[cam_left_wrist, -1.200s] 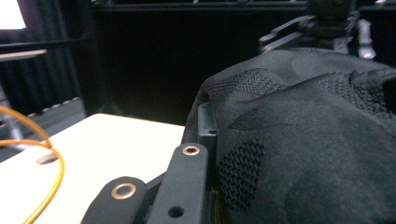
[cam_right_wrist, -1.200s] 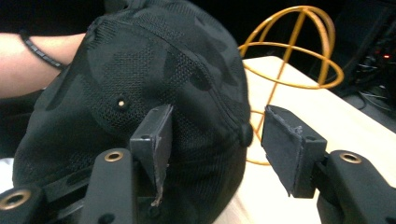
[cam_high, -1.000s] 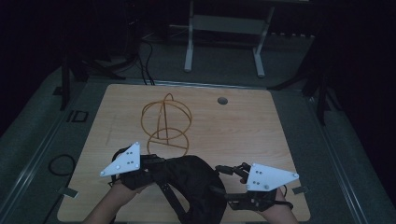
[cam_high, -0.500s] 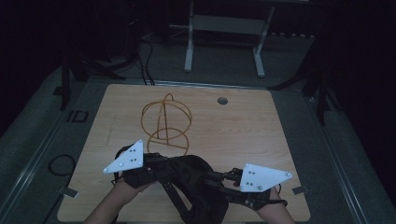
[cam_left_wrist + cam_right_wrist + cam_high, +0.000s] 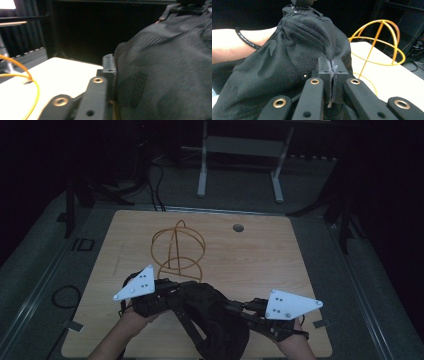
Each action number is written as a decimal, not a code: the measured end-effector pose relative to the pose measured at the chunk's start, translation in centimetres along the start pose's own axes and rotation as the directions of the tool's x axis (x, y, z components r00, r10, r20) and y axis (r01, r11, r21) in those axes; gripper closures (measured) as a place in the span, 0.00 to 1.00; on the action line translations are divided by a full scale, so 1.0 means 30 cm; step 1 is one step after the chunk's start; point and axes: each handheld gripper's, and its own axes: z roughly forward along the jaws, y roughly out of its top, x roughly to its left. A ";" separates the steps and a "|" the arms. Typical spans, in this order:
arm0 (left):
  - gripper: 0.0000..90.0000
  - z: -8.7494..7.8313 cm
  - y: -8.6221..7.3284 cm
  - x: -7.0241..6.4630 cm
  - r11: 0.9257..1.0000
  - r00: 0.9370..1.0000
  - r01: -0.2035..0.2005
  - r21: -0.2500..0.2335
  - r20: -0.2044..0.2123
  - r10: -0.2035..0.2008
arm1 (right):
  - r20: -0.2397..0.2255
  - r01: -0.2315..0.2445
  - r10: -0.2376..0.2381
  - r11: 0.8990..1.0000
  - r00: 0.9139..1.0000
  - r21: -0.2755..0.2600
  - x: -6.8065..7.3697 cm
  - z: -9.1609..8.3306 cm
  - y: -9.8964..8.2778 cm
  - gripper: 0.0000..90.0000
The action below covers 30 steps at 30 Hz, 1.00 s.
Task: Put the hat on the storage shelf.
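Left gripper (image 5: 167, 292) sits at the black bag's (image 5: 212, 320) left edge, jaws opening slightly just now; one jaw lies against the fabric, whether it grips cannot be told. Right gripper (image 5: 331, 75) jaws have just closed, now pinching a fold of bag fabric; a hold on that side looks ready for lifting or spreading. The bag lies at the near table (image 5: 260, 260) edge between both hands, long axis roughly left-right, slumped; orange wire frame (image 5: 177, 247) behind it.
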 end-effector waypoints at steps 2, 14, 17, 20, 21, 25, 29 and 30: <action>0.83 -0.007 -0.001 0.005 1.000 1.000 0.005 0.001 -0.011 -0.005 | 0.010 0.002 -0.002 1.000 1.000 -0.008 -0.004 -0.012 0.002 0.98; 0.66 -0.073 -0.045 0.022 0.996 0.987 0.018 0.086 -0.160 -0.004 | 0.153 -0.042 0.053 0.997 0.987 -0.069 -0.071 -0.127 0.015 0.98; 0.66 -0.090 -0.074 0.027 0.994 0.983 0.034 0.104 -0.184 -0.014 | 0.191 -0.044 0.058 0.996 0.980 -0.079 -0.090 -0.143 0.021 0.98; 0.65 -0.109 -0.104 0.031 0.991 0.978 0.056 0.118 -0.205 -0.031 | 0.231 -0.047 0.064 0.996 0.971 -0.081 -0.116 -0.147 0.029 0.98; 0.65 -0.109 -0.104 0.031 0.991 0.978 0.056 0.118 -0.205 -0.031 | 0.244 -0.046 0.064 0.996 0.968 -0.079 -0.125 -0.145 0.033 0.98; 0.64 -0.131 -0.146 0.036 0.987 0.972 0.087 0.136 -0.228 -0.054 | 0.277 -0.041 0.061 0.996 0.959 -0.075 -0.154 -0.136 0.048 0.98; 0.62 -0.156 -0.194 0.033 0.983 0.964 0.104 0.154 -0.259 -0.061 | 0.317 -0.037 0.057 0.997 0.947 -0.070 -0.194 -0.114 0.072 0.98; 0.62 -0.166 -0.219 0.028 0.981 0.961 0.106 0.161 -0.269 -0.060 | 0.341 -0.035 0.056 0.997 0.938 -0.066 -0.212 -0.099 0.086 0.98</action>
